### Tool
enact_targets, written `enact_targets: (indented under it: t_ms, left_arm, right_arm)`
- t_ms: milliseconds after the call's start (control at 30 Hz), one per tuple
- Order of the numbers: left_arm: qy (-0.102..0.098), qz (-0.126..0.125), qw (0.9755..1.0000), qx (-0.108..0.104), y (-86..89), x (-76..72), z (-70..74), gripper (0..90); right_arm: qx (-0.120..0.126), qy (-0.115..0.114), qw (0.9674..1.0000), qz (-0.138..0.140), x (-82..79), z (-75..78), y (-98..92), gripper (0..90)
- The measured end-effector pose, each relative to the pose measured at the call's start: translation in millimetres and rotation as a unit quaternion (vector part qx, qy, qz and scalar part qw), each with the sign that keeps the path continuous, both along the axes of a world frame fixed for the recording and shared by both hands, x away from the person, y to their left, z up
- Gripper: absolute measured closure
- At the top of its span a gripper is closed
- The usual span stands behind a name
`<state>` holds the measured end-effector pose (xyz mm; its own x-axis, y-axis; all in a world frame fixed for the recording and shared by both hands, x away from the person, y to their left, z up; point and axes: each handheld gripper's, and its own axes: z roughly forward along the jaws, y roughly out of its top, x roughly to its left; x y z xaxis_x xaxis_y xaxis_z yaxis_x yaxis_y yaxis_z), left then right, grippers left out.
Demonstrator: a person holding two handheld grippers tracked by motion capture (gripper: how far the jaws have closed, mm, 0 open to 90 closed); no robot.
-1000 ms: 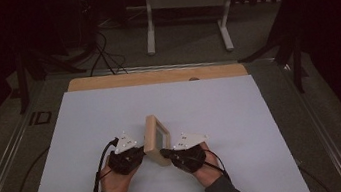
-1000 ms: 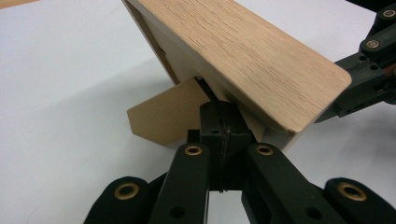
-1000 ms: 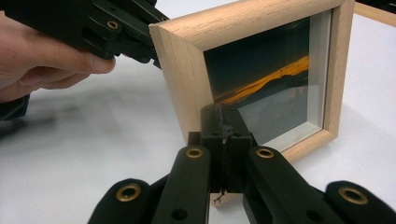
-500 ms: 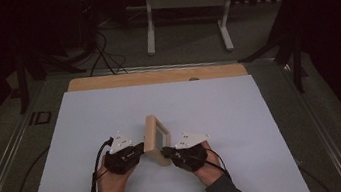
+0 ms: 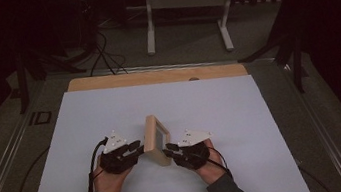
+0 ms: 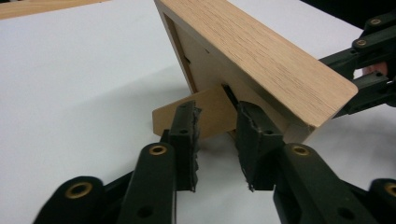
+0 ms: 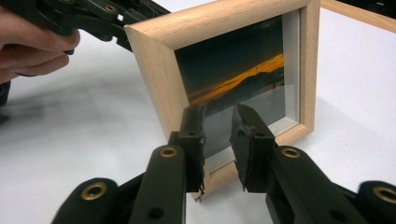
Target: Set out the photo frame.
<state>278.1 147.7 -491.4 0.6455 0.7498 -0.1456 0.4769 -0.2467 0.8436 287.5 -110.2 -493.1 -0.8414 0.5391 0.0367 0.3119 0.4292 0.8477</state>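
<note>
**Frame on its stand, both tongs loosening**

The left tongs (image 6: 217, 140) are parted to a moderate gap, their jaws having just been opening. The stand (image 6: 205, 114) at the back of the frame (image 6: 261, 60) lies in that gap, and the pads are not seen to press on it. The right tongs (image 7: 217, 140) are likewise narrowly parted and have just been opening, with the lower front edge of the frame just ahead of the tips; no pinch is seen there either.

The main risk is judged to be a topple. The frame is propped tilted on the stand, so a brush from either jaw during withdrawal could fold the stand or tip the frame flat. On the left side a pad could catch the stand's edge and drag it sideways. On the right side a tip could scrape the glass (image 7: 243, 79) or nudge the bottom rail, sliding the frame on the smooth white sheet (image 5: 242, 116).

In the high view the frame (image 5: 157, 139) is seen standing near the sheet's middle, directly between the left tongs (image 5: 138, 147) and the right tongs (image 5: 169, 151), both close against it.
</note>
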Motion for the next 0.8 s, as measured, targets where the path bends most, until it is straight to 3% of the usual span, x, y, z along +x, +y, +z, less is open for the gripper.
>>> enact_targets:
  t_ms: [467,800]
  left_arm:
    - [-0.006,0.028,0.9996,-0.003,6.3,0.1,2.0,54.4]
    - [-0.01,0.052,0.9984,-0.018,12.7,-2.1,8.5,49.3]
  right_arm:
    - [0.002,0.003,0.9999,-0.012,2.9,0.8,-5.8,63.1]
    - [0.002,0.0,0.9998,-0.022,4.3,2.1,-9.9,60.9]
